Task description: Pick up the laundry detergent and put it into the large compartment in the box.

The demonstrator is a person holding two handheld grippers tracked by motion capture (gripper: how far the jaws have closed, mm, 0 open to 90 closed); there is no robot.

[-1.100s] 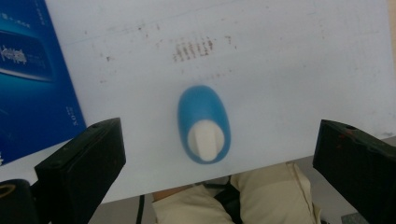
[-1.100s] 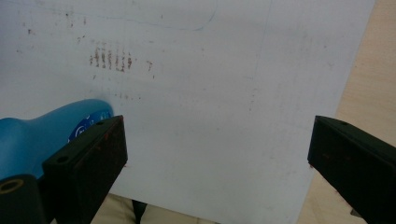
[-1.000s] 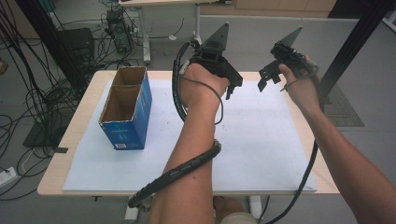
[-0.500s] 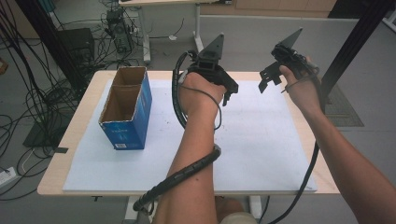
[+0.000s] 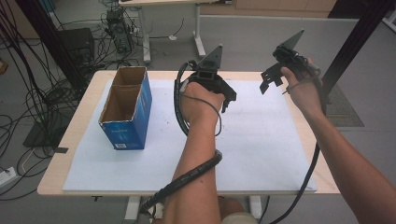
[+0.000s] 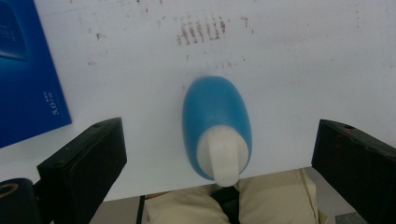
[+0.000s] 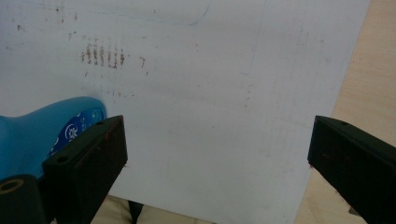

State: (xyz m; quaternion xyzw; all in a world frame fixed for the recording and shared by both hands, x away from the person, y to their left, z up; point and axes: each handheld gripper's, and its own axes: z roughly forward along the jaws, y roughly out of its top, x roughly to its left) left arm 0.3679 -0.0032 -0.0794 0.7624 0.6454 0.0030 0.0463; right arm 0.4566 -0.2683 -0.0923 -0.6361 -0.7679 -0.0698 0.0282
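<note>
Two grippers hang above the surface, each held in one of the person's hands. The left gripper sits over the far middle of the white sheet, its grey plate pointing up and away, its cable looping down along the forearm to the near edge. The right gripper is farther right and slightly farther away, near the sheet's far right corner, well apart from the left one.

In the left gripper view the fingers stand wide apart and hold nothing. Between them, lower down on the white sheet, lies a blue bottle with a white cap; the cap points toward the near edge of the surface, just at the sheet's border. Neither finger touches it. The blue side of a box shows at the left of that view.

In the right gripper view the fingers are also spread wide and empty. The blue bottle lies partly behind the left finger there, on the sheet.

In the high view an open blue box with a brown cardboard inside stands on the left part of the sheet, well apart from both grippers. Faint brown marks dot the sheet.
</note>
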